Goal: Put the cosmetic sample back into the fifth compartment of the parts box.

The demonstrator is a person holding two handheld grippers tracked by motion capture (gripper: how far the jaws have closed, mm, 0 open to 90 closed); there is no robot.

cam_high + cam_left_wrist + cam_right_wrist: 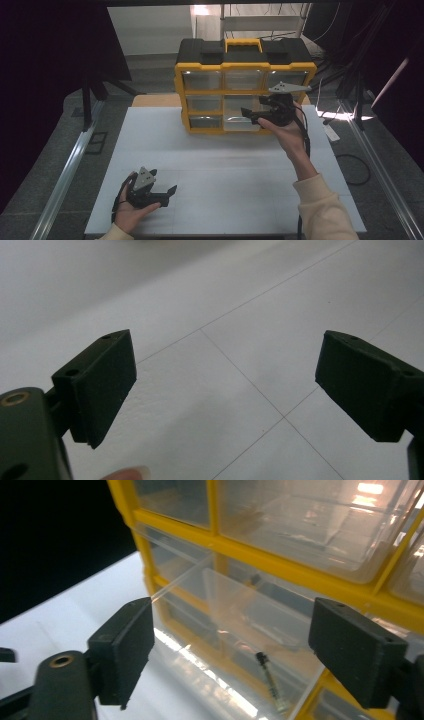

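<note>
Drawer out, jaws wide

Left gripper idled open on the table. Right gripper gaped before the clear drawer, pulled out of the yellow organizer. A screw-like piece lay inside, glare-blurred. A nudge could tip that drawer out.

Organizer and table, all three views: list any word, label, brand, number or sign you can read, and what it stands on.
None: no readable text anywhere.
The organizer, its clear drawers, the table, the left gripper and the right gripper carry no legible marks.
</note>
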